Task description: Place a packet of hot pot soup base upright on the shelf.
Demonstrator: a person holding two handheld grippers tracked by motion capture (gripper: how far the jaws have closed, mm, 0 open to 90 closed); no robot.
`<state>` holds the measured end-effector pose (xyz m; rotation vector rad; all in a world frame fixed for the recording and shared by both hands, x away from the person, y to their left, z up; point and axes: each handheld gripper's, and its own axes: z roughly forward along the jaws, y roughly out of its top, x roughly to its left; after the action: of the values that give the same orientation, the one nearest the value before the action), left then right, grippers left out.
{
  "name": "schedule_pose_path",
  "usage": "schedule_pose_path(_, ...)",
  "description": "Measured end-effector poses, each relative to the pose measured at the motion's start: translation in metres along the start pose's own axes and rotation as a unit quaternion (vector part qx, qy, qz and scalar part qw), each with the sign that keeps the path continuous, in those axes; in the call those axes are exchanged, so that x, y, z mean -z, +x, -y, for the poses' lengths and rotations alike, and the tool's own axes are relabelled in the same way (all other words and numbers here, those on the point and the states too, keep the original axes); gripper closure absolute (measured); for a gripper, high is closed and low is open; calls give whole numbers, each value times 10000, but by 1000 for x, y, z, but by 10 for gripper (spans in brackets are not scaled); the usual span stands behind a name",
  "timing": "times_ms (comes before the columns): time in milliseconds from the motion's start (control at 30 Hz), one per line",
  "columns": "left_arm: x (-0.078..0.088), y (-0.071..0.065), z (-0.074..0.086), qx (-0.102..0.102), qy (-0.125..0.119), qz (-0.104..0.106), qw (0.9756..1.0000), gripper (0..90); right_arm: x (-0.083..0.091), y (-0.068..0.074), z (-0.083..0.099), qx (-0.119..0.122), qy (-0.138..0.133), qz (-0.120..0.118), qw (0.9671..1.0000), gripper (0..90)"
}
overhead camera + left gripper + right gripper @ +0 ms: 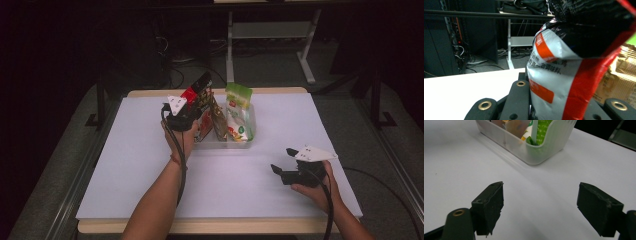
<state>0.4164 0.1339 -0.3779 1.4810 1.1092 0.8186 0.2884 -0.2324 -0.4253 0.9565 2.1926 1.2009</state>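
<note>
A red, black and white snack bag (199,91) is held up at the left end of a clear plastic bin (241,143), with my left gripper (194,104) shut on it. Seen from the left gripper view, the bag (564,75) rises between the black jaws, and a gold-brown pouch (621,72) stands just beyond it. The bin holds that brown pouch (217,121) and a green and white pouch (239,112), both upright. My right gripper (283,160) rests low over the table at the right, open, with nothing between its fingers (489,205). Ahead of it lies the bin (549,150).
The white table top (125,165) has free room left and in front of the bin. Beyond the table's far edge stand a white desk frame (231,45) and cables on a dark floor.
</note>
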Motion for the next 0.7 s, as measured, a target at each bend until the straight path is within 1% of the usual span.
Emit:
schedule_pose_path(267,2,2,1,-76,102,61,9999,818,0,0,0,19,18,2,10000,206)
schedule_pose_path(700,4,5,1,-154,195,188,9995,812,-2,2,0,51,55,-23,10000,209)
